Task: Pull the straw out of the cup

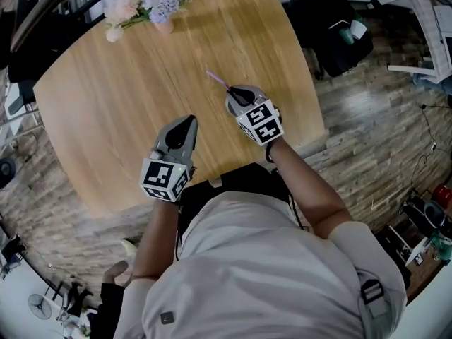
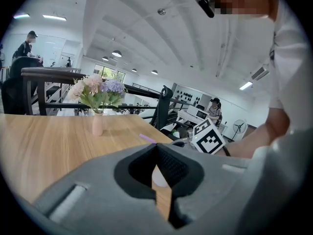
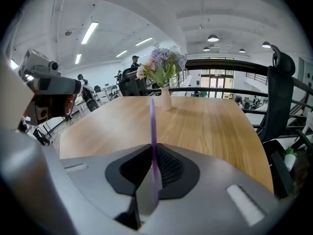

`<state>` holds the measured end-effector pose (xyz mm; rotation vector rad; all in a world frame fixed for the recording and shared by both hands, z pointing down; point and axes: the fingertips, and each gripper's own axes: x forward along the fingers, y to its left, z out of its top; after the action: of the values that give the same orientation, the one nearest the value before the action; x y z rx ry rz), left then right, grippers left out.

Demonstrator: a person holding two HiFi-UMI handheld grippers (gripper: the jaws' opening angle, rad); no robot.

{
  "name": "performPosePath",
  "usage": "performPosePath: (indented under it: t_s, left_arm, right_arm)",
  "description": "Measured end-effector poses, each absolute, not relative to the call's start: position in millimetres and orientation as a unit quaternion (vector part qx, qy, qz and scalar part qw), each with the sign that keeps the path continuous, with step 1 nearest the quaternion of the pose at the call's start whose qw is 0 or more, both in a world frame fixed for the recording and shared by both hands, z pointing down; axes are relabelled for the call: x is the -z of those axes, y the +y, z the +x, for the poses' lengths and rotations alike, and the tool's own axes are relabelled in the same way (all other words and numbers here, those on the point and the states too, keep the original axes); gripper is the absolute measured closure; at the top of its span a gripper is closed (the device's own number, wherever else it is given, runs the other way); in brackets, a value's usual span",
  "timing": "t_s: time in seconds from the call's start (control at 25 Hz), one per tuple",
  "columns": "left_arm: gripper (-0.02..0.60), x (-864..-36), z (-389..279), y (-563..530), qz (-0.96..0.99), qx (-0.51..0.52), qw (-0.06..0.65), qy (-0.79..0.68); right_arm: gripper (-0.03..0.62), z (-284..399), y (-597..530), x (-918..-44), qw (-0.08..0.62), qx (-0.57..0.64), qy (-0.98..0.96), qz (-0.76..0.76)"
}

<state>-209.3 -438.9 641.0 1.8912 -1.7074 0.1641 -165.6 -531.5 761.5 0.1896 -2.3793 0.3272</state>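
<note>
A thin purple straw (image 1: 216,78) sticks up and away from my right gripper (image 1: 233,92), over the wooden table (image 1: 106,97). In the right gripper view the straw (image 3: 152,126) runs upright through the right gripper (image 3: 152,155), which is shut on its lower part. A pale rim under that gripper looks like the cup (image 1: 232,106), mostly hidden. My left gripper (image 1: 188,122) hovers to the left, apart from the cup, tips together. The left gripper (image 2: 157,148) holds nothing that I can make out; the straw (image 2: 147,138) shows beyond it.
A small pink vase of flowers (image 1: 152,2) stands at the table's far edge, also visible as the vase (image 3: 165,99) beyond the straw. A black office chair (image 3: 279,97) sits off the table's right side. A dark chair with a bag (image 1: 332,27) stands on the floor.
</note>
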Motion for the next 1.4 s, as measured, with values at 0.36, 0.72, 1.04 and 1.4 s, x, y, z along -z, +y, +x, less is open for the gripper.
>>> performPosePath:
  t_s: [0.36, 0.72, 1.04, 1.4]
  left_arm:
    - [0.577, -631.5, -213.1, -422.0, 0.714, -0.058, 0.283, -0.637]
    - [0.577, -596.4, -209.9, -399.9, 0.745, -0.053, 0.253, -0.614]
    - [0.577, -549.6, -210.2, -360.7, 0.772, -0.048, 0.21, -0.598]
    - [0.577, -503.8, -217.5, -310.3, 0.796, -0.033, 0.165, -0.582]
  right_arm:
    - [0.554, -161.3, -528.5, -741.1, 0.349, -0.121, -0.924, 0.095]
    - [0.554, -157.6, -518.0, -679.0, 0.307, -0.104, -0.936, 0.14]
    - [0.554, -144.6, -483.5, -608.9, 0.262, -0.084, -0.943, 0.19]
    - [0.554, -135.9, -427.4, -553.0, 0.207, -0.088, -0.945, 0.239]
